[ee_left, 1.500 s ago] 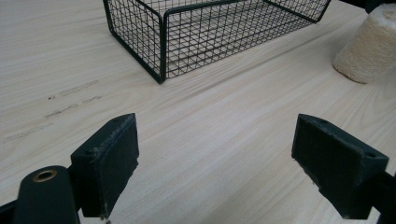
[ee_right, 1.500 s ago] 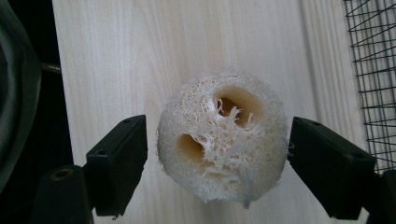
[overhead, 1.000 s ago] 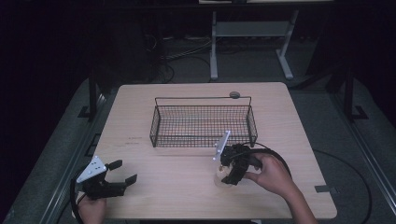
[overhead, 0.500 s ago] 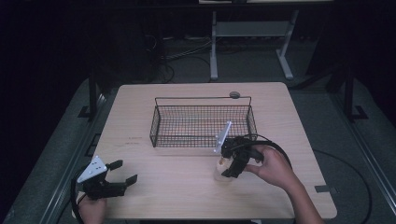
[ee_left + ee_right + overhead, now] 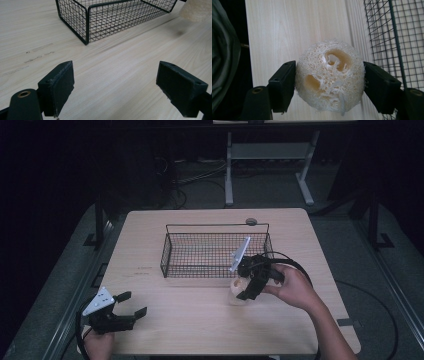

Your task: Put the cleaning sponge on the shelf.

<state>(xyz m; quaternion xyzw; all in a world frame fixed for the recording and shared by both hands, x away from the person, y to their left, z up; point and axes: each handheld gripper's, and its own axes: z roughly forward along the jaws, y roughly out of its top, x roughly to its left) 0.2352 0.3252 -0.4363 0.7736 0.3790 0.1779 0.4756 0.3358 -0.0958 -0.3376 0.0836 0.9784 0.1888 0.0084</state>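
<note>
My right gripper (image 5: pixel 329 82) is shut on a pale round loofah sponge (image 5: pixel 330 83), with both black pads pressed into its sides. From above, the right gripper (image 5: pixel 243 287) holds the loofah (image 5: pixel 237 285) a little above the table, just in front of the right end of the black wire basket (image 5: pixel 170 251). The basket's mesh (image 5: pixel 397 37) fills the right side of the right gripper view. My left gripper (image 5: pixel 131 311) rests at the table's front left corner, jaws wide apart with nothing between them. In the left gripper view my left gripper (image 5: pixel 115 87) faces the basket (image 5: pixel 87 25).
The wooden table (image 5: pixel 200 330) carries the basket at its middle and a small round grey disc (image 5: pixel 251 221) at its far edge. A black cable (image 5: pixel 300 267) loops behind the right hand. The floor around is dark, with a white stand (image 5: pixel 265 155) behind.
The right gripper has risen with the loofah and shifted slightly toward the basket. The left gripper has stayed put.
</note>
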